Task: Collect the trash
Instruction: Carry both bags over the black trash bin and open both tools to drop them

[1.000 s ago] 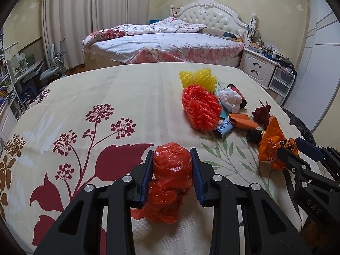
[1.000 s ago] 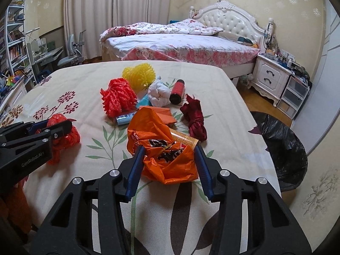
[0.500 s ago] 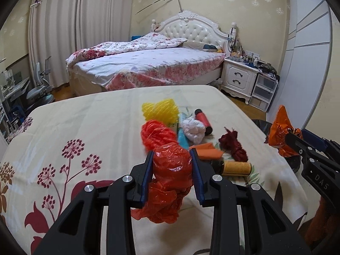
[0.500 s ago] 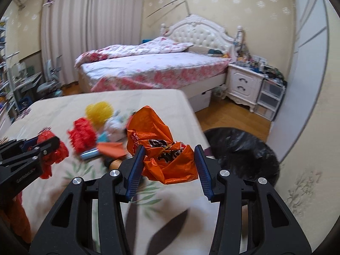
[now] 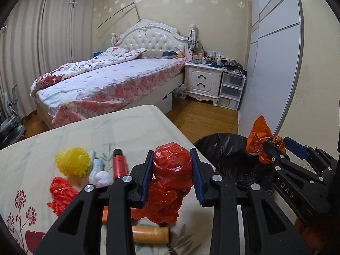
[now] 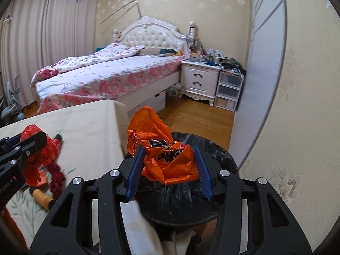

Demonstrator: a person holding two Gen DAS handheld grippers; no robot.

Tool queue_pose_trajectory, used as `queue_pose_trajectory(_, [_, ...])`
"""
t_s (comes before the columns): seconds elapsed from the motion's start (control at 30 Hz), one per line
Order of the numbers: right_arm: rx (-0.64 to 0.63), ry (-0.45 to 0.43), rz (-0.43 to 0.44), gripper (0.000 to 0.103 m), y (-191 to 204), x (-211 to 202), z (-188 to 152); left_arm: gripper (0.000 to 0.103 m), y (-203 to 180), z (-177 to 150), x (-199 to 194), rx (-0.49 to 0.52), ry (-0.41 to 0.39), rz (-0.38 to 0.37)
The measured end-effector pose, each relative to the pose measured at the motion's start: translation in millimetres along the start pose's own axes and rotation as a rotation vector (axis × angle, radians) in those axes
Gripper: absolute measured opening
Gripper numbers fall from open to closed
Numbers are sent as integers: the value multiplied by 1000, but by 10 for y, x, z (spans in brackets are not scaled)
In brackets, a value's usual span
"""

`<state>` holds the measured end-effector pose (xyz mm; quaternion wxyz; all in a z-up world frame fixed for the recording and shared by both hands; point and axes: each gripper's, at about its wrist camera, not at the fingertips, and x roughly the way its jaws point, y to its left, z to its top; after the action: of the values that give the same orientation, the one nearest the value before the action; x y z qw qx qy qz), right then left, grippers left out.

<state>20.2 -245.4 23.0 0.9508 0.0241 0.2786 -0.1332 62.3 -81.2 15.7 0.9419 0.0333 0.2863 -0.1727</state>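
Observation:
My left gripper [image 5: 172,176] is shut on a crumpled red plastic bag [image 5: 170,182], held above the right edge of the cloth-covered table [image 5: 119,131]. My right gripper [image 6: 167,167] is shut on a crumpled orange plastic bag [image 6: 161,150], which hangs over a bin lined with a black bag [image 6: 214,161]. The left wrist view shows that bin [image 5: 225,153] beside the table, with the orange bag [image 5: 259,133] above it. On the table lie a yellow foam net [image 5: 72,164], a red foam net [image 5: 61,193], a white wad [image 5: 99,176], a red bottle [image 5: 119,165] and an orange tube [image 5: 150,234].
A bed [image 5: 106,78] with a flowered cover stands behind the table. A white nightstand [image 5: 204,80] and plastic drawers [image 5: 231,91] are against the far wall. Bare wooden floor [image 5: 204,119] lies between bed and bin. A grey sliding door [image 6: 265,70] is on the right.
Both grippers have swung right with their bags, from over the trash pile to the table's right edge. The orange bag now hangs over the black-lined bin.

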Motion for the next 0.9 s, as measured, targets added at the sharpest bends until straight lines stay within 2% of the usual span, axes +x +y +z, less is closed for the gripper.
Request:
queue_pose_trajectory(0.37, [91, 45, -62, 46, -327, 463, -8, 34, -364, 153, 670, 41, 60, -46])
queue_pose_trajectory(0.57, [117, 52, -85, 47, -386, 648, 42, 34, -481, 217, 967, 59, 97, -42])
queue_pose_trajectory(0.9, [140, 82, -99, 47, -511, 891, 51, 36, -650, 255, 1228, 102, 142, -28])
